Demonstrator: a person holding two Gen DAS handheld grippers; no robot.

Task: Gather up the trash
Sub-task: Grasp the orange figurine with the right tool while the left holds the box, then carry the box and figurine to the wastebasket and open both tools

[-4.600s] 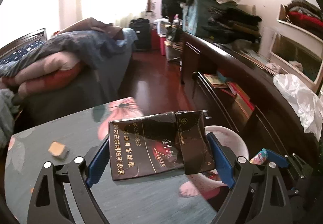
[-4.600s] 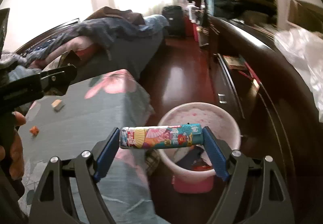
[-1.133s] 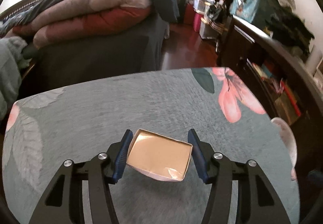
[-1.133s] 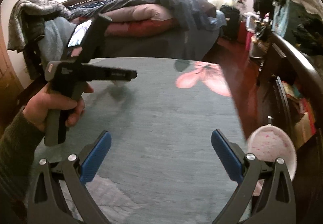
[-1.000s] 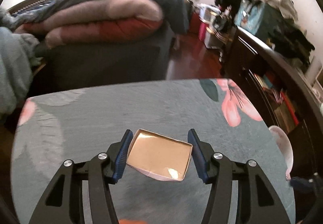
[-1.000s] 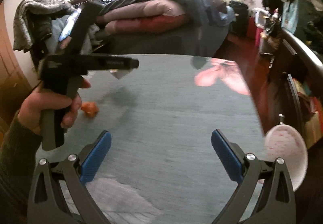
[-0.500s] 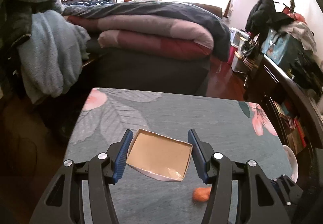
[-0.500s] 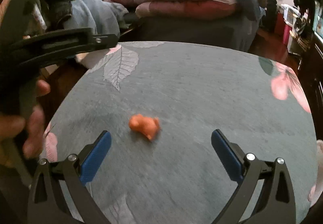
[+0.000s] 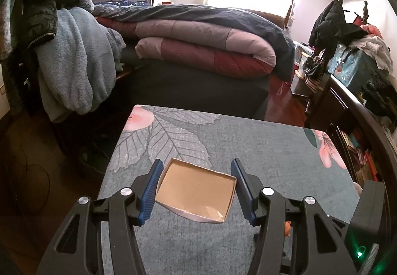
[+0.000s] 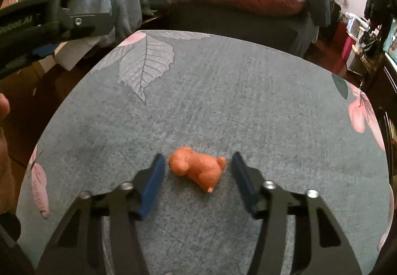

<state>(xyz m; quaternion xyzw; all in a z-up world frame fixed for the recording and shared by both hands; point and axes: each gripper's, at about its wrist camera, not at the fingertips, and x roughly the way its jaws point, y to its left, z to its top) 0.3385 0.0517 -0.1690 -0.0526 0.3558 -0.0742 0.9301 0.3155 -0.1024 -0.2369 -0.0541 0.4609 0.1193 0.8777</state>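
A small open cardboard box [image 9: 196, 190], tan inside and white outside, hangs above the table with my left gripper [image 9: 197, 164] shut on its sides. An orange crumpled lump [image 10: 198, 169] lies on the grey-green leaf-print tablecloth [image 10: 223, 88]. My right gripper [image 10: 198, 157] is low over the cloth and its jaws are closing. The lump sits between the blue pads with a thin gap on each side. A sliver of the lump [image 9: 287, 229] shows behind the left gripper's right finger. The left gripper's body [image 10: 49, 21] crosses the right wrist view's top left.
A bed with folded quilts [image 9: 206, 44] stands beyond the table's far edge. A blue fleece garment [image 9: 69, 64] hangs at the left. A dark dresser piled with clothes [image 9: 359, 91] runs along the right. A person's hand [image 10: 3, 126] shows at the left edge.
My right gripper has come down over the orange lump and its jaws have narrowed around it. The left gripper has drawn back from the table centre, still carrying the box.
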